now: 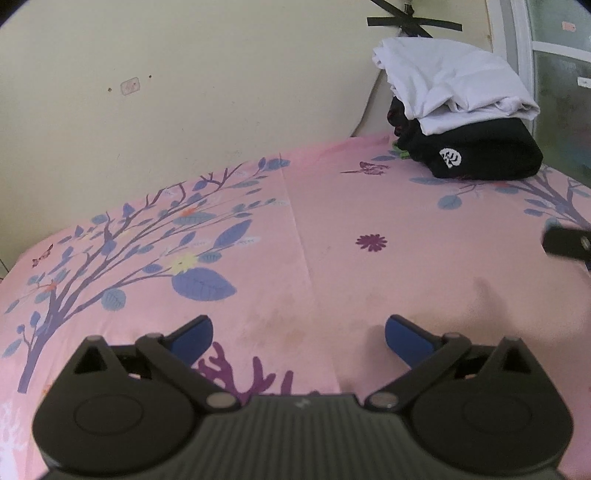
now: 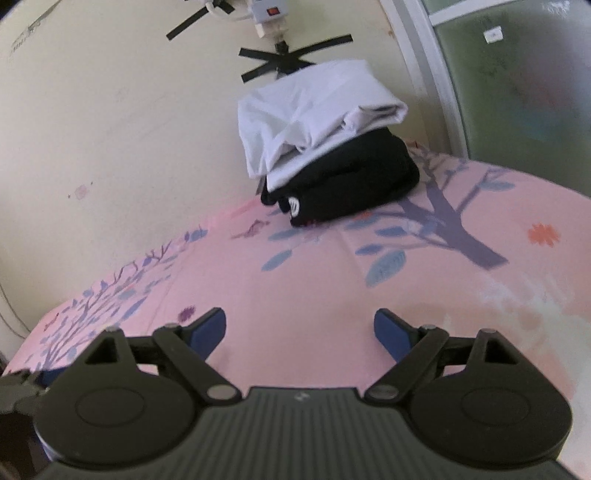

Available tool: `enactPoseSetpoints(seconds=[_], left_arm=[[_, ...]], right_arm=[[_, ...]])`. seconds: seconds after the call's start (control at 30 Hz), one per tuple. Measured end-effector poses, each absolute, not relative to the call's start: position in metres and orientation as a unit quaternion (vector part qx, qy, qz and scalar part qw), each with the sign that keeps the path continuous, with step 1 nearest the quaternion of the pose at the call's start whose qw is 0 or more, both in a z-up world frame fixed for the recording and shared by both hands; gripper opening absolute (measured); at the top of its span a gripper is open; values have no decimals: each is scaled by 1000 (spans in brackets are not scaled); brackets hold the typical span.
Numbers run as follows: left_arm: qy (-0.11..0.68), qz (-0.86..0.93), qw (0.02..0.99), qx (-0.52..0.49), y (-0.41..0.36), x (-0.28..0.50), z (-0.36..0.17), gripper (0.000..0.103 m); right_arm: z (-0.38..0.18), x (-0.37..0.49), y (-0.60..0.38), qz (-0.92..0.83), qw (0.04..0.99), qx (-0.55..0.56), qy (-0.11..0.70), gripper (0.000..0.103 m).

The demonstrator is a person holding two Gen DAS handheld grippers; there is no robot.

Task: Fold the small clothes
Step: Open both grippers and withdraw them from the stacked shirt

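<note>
A folded white garment (image 1: 454, 83) lies on top of a folded black garment (image 1: 480, 151) with a white logo, stacked at the far corner of the bed by the wall. The same stack shows in the right wrist view, white (image 2: 314, 118) over black (image 2: 351, 181). My left gripper (image 1: 299, 338) is open and empty, low over the pink bedsheet (image 1: 332, 229). My right gripper (image 2: 300, 332) is open and empty, over the sheet well short of the stack. Part of the right gripper (image 1: 567, 242) shows at the right edge of the left wrist view.
The bed is covered by a pink sheet printed with blue leaves and purple branches (image 2: 443, 218). A cream wall (image 1: 184, 92) runs along the far side, with black tape crosses (image 2: 291, 61) and a power strip (image 2: 266, 14). A glass door (image 2: 517, 81) stands at right.
</note>
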State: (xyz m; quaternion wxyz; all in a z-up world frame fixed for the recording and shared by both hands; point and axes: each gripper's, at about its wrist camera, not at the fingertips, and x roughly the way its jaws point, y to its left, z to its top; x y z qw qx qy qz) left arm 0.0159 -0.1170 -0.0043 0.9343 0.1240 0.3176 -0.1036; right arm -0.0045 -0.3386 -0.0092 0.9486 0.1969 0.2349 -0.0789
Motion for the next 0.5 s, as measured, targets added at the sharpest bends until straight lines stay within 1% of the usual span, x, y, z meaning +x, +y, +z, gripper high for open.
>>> enactPoseSetpoints(seconds=[0.1,0.5], left_arm=[[316,-103,935,126,-117,15,-5,103],[299,-99,940,134,-118,8,-4,103]], right_arm=[[-18,-1,-337,-78,948,200,234,82],[-13,-10,-332,-60,959,188,201,82]])
